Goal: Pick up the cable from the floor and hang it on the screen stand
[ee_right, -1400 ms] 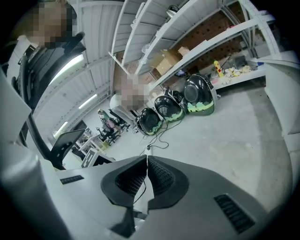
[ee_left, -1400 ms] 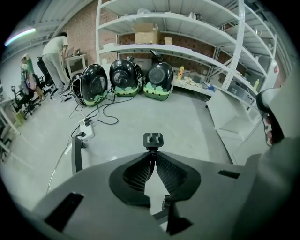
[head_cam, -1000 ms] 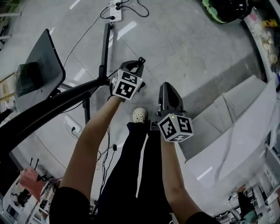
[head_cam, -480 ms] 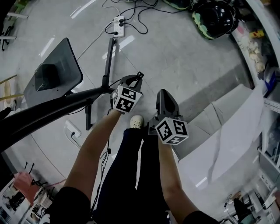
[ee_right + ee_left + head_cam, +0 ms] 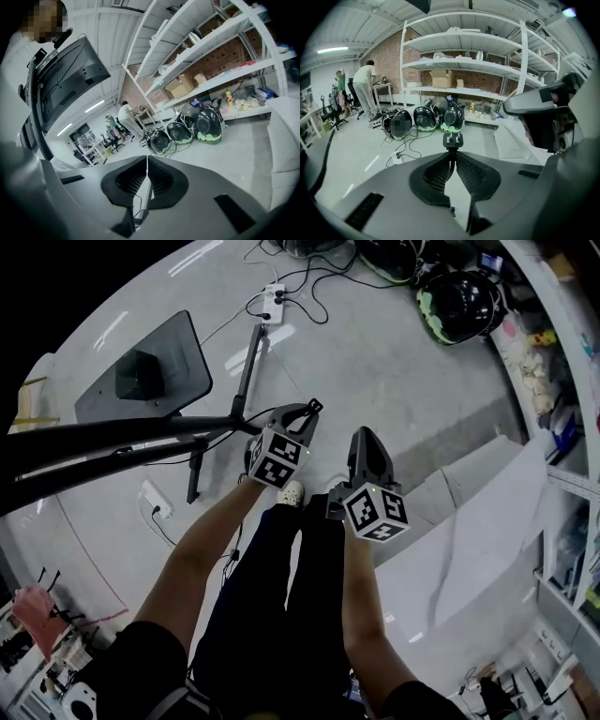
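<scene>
My left gripper (image 5: 310, 412) is shut on a black cable just behind its plug (image 5: 317, 406). In the left gripper view the plug (image 5: 452, 139) sticks out past the closed pads (image 5: 440, 171), prongs up, and the cord runs back between them. My right gripper (image 5: 362, 435) hangs beside it on the right, shut, with nothing seen between its pads (image 5: 133, 176). The screen (image 5: 145, 381) on its stand (image 5: 246, 379) is to the left, seen from behind. In the right gripper view the screen (image 5: 70, 84) looms at the upper left. The rest of the cable is hard to follow.
A power strip (image 5: 273, 298) and loose cords lie on the floor beyond the stand, and a white socket block (image 5: 155, 501) near its foot. Black helmets (image 5: 459, 301) sit by white shelving (image 5: 464, 65). White panels (image 5: 469, 540) lie on the right. People (image 5: 363, 86) stand far off.
Both grippers have risen, the left one carrying the plug up with it. The floor, the screen and the stand now look farther below, and more of the room shows.
</scene>
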A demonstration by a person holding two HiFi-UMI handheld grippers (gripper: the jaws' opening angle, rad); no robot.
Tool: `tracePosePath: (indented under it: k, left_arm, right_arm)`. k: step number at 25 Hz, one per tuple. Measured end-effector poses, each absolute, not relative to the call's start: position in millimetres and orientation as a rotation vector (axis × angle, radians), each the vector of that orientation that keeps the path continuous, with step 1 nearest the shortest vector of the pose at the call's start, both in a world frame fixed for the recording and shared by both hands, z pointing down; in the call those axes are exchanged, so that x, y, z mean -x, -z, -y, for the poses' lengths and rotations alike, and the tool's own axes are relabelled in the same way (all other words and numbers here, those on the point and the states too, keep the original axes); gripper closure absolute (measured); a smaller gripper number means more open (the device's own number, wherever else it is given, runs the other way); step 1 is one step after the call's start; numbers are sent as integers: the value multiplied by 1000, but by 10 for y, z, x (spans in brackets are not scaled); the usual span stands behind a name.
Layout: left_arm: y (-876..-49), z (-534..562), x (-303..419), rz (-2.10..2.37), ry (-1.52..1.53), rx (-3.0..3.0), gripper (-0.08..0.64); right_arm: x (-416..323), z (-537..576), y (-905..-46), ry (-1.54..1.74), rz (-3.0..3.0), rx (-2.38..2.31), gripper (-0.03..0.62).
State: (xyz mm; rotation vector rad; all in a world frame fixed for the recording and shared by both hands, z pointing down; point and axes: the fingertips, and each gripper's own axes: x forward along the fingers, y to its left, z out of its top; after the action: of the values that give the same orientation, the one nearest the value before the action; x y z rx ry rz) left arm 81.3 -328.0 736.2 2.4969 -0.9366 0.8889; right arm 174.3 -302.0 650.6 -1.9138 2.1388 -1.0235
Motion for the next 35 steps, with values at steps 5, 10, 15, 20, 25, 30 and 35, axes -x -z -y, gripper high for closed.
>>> tracePosePath:
  k: [5,10,15,20,25,30,35]
  left_arm:
    - [-6889,3223,-674,963,-835,-2505,509]
    - [-6386,3074,-538,981,-832,-2538,509]
    - [-5899,3009,-444,1009,-754,-2567,509]
    - [-5418,2899,-315,1063,-690,-2586,509]
    - [-4917,2803,-238,1112,-627,-2646,509]
    - [-4406,2693,-157,1170,-552,-2687,509]
    - [-4063,2741,82,1286,-468,-2665,509]
  right_arm:
    - [-1660,2967,-6103,879,-2263,1929,568]
    - [-1441,2819,-5643,841,-2324,1838,568]
    - [-1226,2735,-5330,852,-2353,1779,568]
    - [-1018,2700,-4927,800,-2430,1718,568]
    - [-887,2746,-4441,748,-2483,1653,568]
    - [-792,2744,-4015,697,-2541,1551,568]
    - [-604,2822,-3587,573,-2645,1452,568]
